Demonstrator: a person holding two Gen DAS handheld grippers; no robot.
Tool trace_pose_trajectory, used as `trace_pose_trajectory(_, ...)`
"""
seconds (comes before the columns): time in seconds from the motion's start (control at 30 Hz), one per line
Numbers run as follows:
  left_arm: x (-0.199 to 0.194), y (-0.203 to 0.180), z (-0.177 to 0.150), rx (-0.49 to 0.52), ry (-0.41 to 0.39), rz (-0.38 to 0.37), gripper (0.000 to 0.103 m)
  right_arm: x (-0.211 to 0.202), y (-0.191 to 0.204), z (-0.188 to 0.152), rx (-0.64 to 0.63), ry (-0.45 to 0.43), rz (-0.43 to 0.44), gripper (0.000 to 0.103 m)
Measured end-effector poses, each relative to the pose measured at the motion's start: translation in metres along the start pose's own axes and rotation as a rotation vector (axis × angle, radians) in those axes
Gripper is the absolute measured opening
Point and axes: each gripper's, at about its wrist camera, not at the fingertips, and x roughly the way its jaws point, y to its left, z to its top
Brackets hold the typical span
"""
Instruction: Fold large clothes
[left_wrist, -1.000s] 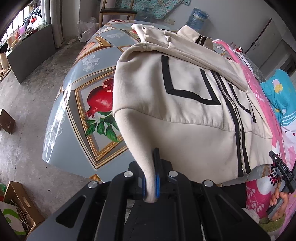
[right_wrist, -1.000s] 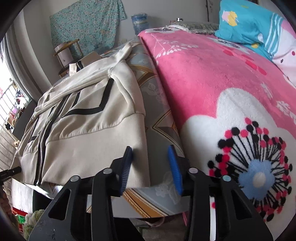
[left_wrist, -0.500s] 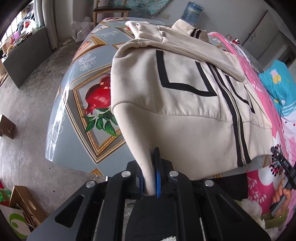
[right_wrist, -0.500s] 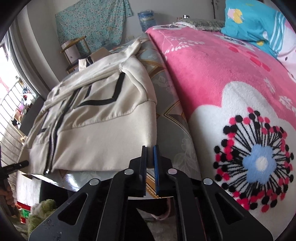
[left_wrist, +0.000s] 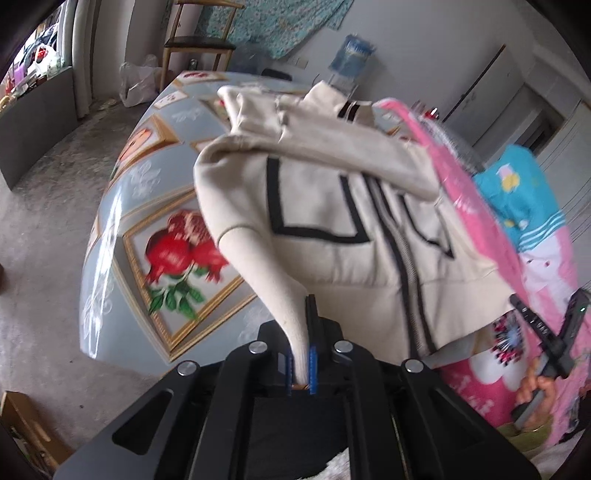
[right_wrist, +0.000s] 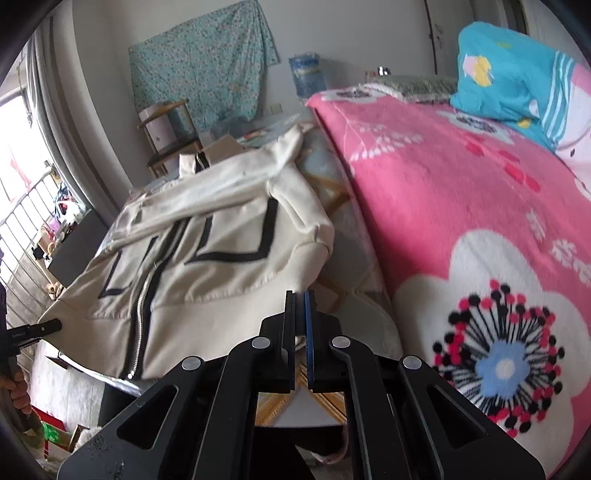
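With our left gripper (left_wrist: 302, 363) pinching one bottom corner of the cream jacket (left_wrist: 332, 229) on the table (left_wrist: 110, 280) and our right gripper (right_wrist: 300, 354) pressed onto the other, we judge the fold starting, carrying both corners evenly toward the collar next.

Both wrist views look steeply down, close, from opposite corners, sharing the cream jacket (left_wrist: 332, 258)

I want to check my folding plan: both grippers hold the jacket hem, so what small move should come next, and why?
Probably carry both corners forward toward the collar. The left gripper and right gripper are shut on the cream jacket hem, already raised off the table.
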Motion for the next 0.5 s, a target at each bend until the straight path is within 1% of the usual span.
trace_pose_trajectory(0.13, 0.001, 0.002, 0.014, -0.032, -0.016, -0.040, 0.005, 0.001, 0.005, 0.011, 0.004, -0.025, 0.006, 0.004)
trace_pose_trajectory(0.5, 0.017, 0.014, 0.055, -0.093, -0.038, -0.097, 0.005, 0.015, 0.019, 0.049, 0.011, -0.077, 0.008, 0.004)
